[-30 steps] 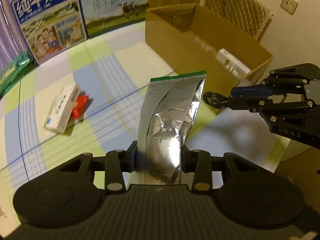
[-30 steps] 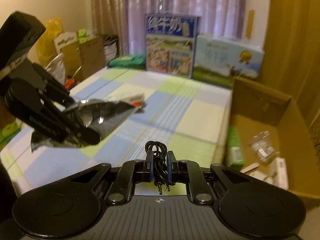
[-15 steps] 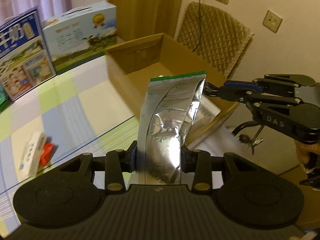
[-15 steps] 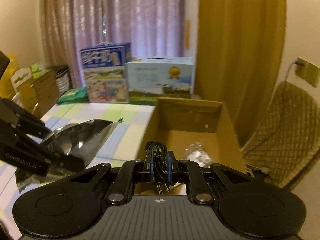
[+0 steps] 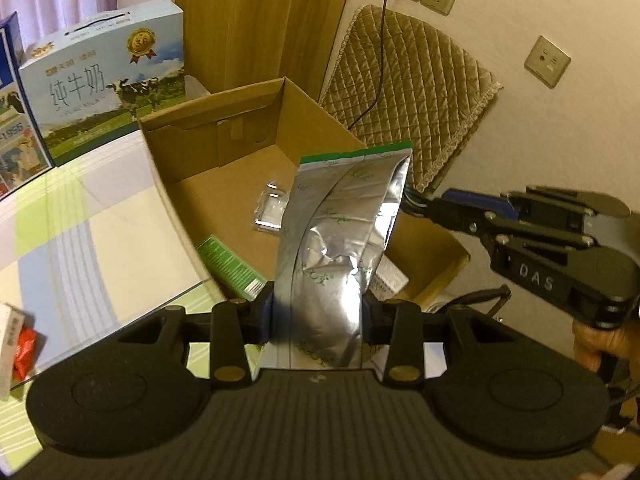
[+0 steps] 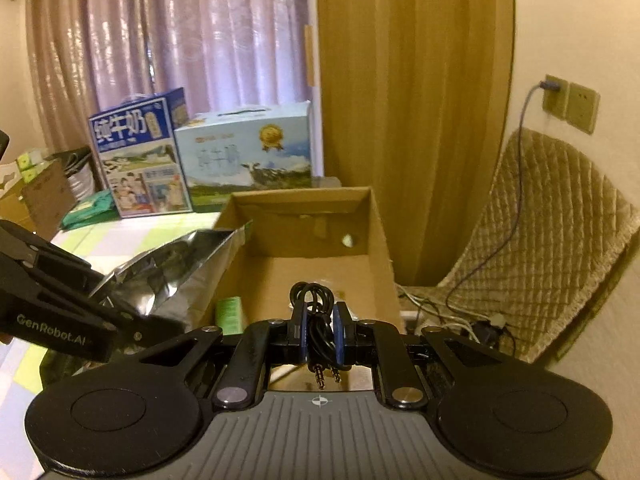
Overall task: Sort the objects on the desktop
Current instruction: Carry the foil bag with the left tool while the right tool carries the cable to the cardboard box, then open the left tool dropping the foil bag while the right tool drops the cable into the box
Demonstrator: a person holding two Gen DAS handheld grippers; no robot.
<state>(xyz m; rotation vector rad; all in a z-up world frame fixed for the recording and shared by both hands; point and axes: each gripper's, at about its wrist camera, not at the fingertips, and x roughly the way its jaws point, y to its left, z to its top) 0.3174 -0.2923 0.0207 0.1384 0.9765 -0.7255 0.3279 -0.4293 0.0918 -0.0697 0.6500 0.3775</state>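
My left gripper (image 5: 318,316) is shut on a silver foil pouch (image 5: 340,248) with a green top edge, held upright over the near part of an open cardboard box (image 5: 224,136). My right gripper (image 6: 320,334) is shut on a coiled black audio cable (image 6: 316,320), its two jack plugs hanging toward me, above the near end of the same cardboard box (image 6: 300,204). In the left wrist view the right gripper (image 5: 424,202) reaches in from the right, its tip behind the pouch. The foil pouch (image 6: 176,264) and the left gripper's body show at the left of the right wrist view.
Inside the box lie a green packet (image 5: 232,264), a small clear bag (image 5: 270,210) and a white carton (image 5: 390,276). Two milk cartons (image 6: 244,160) stand at the table's back. A white box with a red packet (image 5: 24,350) lies on the checked tablecloth (image 5: 100,240). A quilted chair (image 6: 552,236) stands right.
Both grippers have swung right from over the tablecloth to above the cardboard box, each still holding its object. The box now fills the middle of both views.
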